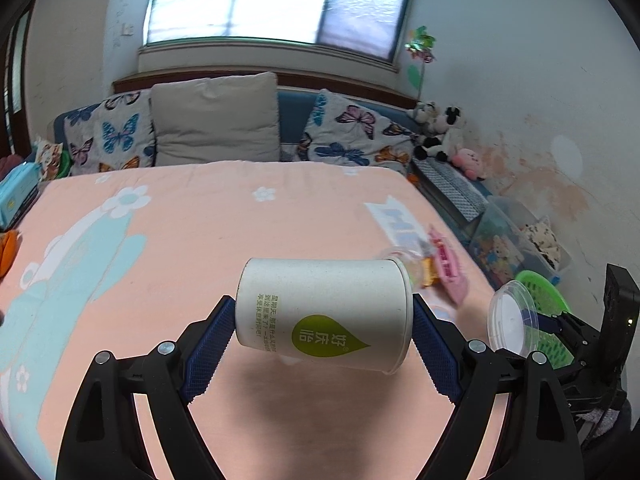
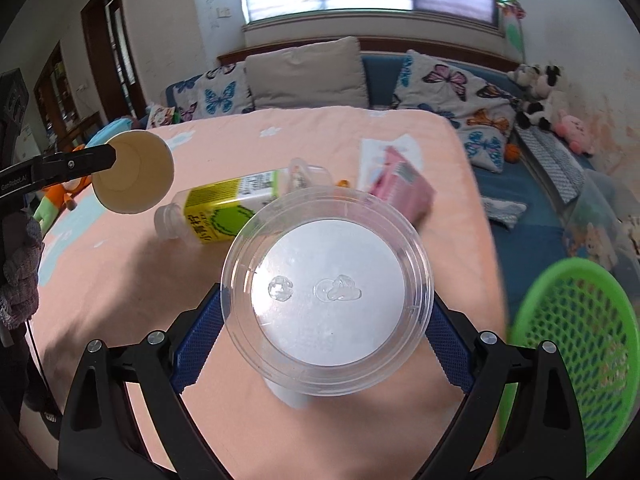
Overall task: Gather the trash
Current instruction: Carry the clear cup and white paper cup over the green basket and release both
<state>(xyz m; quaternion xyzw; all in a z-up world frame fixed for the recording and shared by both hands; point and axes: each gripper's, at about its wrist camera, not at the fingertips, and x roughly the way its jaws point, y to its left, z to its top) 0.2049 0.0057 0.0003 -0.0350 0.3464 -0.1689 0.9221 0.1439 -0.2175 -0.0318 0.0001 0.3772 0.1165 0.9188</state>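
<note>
Both tools loaded, lifted clear above the bed!
Left tool (image 1: 324,316) pinches a light, crushable paper cup (image 1: 324,312) end to end; right tool (image 2: 326,312) spans a slick clear plastic cup (image 2: 328,280) at its stiff rim.

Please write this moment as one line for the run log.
left gripper: shut on paper cup | right gripper: shut on clear plastic cup | green basket: near right | bed: bottle remains
</note>
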